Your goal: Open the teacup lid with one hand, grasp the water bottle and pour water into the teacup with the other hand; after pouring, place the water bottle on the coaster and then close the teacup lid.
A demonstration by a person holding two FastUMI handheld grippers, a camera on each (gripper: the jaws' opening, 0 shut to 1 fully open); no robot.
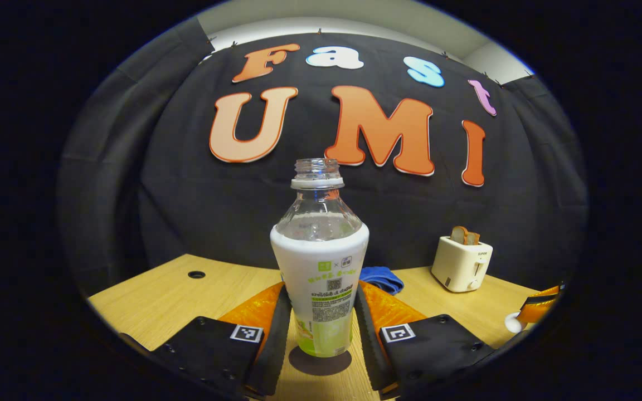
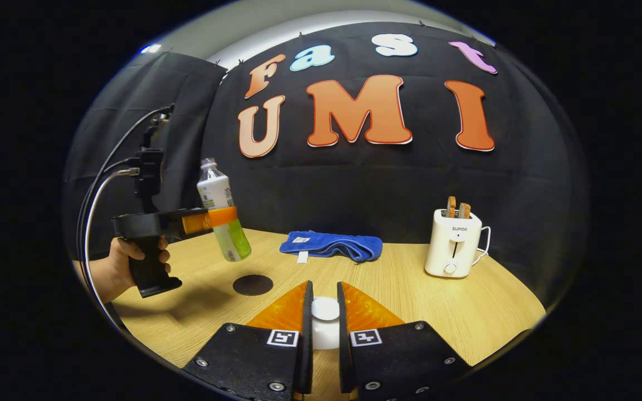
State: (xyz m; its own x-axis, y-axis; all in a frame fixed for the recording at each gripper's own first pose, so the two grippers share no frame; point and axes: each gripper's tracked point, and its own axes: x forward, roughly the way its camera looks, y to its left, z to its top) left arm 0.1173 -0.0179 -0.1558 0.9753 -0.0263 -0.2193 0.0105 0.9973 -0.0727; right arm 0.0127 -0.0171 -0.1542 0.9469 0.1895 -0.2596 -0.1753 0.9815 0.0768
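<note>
The left gripper has both fingers pressed on the clear plastic water bottle with a white and green label — it has no cap on. In the right gripper view the bottle hangs in the air, a little tilted, just above and beside the round dark coaster on the light wooden table. So the bottle must go down onto the coaster, standing tall. The right gripper has its fingers close on each side of a white round teacup lid — I cannot tell if they squeeze it. Well behind lie a folded blue towel and a cream toaster holding bread.
</note>
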